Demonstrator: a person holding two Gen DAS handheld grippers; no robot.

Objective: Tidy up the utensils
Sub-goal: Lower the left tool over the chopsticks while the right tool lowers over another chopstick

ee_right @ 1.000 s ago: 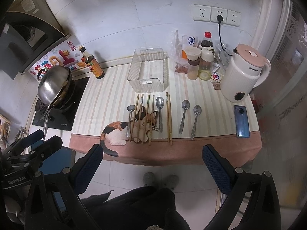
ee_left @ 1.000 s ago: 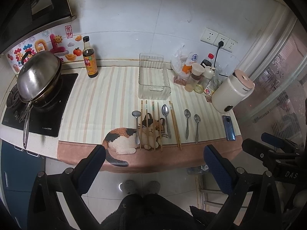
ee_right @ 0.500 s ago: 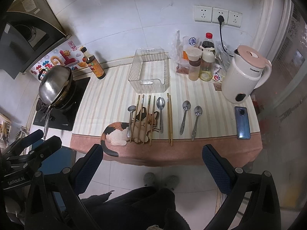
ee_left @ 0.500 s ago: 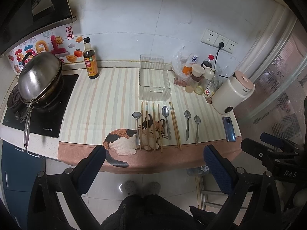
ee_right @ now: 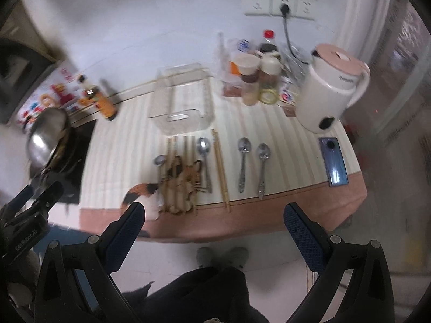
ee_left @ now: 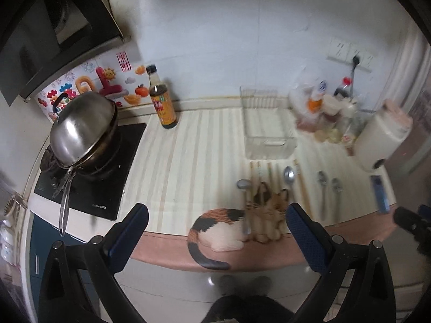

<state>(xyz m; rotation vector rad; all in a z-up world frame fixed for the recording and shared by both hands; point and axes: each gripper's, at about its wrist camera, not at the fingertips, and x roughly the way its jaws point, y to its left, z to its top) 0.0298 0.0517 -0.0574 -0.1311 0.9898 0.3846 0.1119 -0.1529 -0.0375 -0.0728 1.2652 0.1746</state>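
Utensils lie in a row on the striped counter mat [ee_right: 282, 145], beyond both claws. The left gripper [ee_left: 215, 220] and the right gripper [ee_right: 214, 215] hover off the counter's front edge, jaws wide apart, holding nothing. A clear plastic bin [ee_right: 181, 107] stands behind the row. Wooden chopsticks [ee_right: 221, 169] lie straight; two metal spoons [ee_right: 243, 161] lie right of them, with bare mat around.

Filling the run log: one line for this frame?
phase: approach | left hand-held gripper: open, empty | right hand-held gripper: open, empty | spoons, chopsticks: on mat | clear bin: empty
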